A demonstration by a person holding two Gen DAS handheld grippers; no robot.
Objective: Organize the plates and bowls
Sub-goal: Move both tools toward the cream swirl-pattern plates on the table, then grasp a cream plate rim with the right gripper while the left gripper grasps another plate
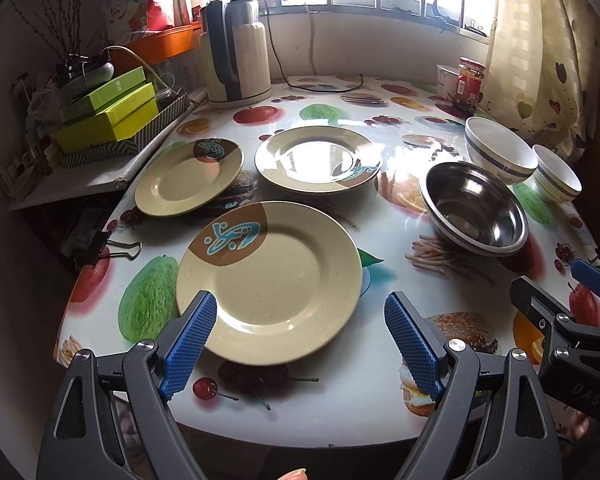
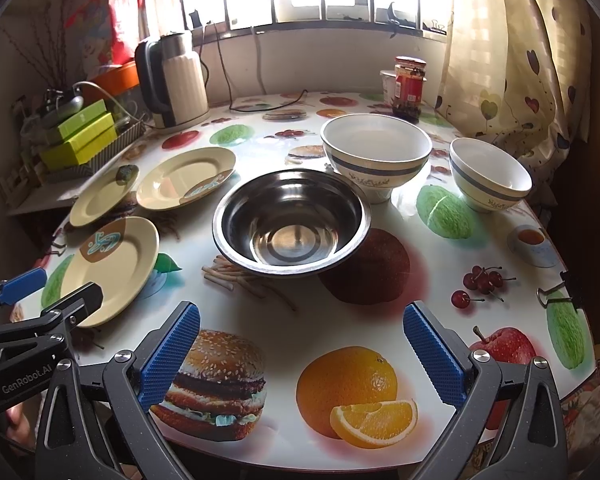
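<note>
Three cream plates with brown-and-blue motifs lie apart on the fruit-print table: a near plate [image 1: 270,280] [image 2: 110,268], a far-left plate [image 1: 188,178] [image 2: 102,196] and a far-middle plate [image 1: 318,158] [image 2: 186,178]. A steel bowl [image 1: 474,208] [image 2: 292,222] sits right of them. A large white bowl [image 1: 500,152] [image 2: 376,156] and a small white bowl [image 1: 556,174] [image 2: 490,174] stand behind it. My left gripper [image 1: 300,312] is open and empty at the near plate's front edge. My right gripper [image 2: 300,324] is open and empty in front of the steel bowl.
An electric kettle [image 1: 236,56] with its cord stands at the table's back left. A red jar [image 2: 410,82] and a white cup stand at the back right. Green boxes [image 1: 108,116] are stacked on a side shelf. Binder clips [image 1: 100,246] grip the tablecloth edges. A curtain hangs at right.
</note>
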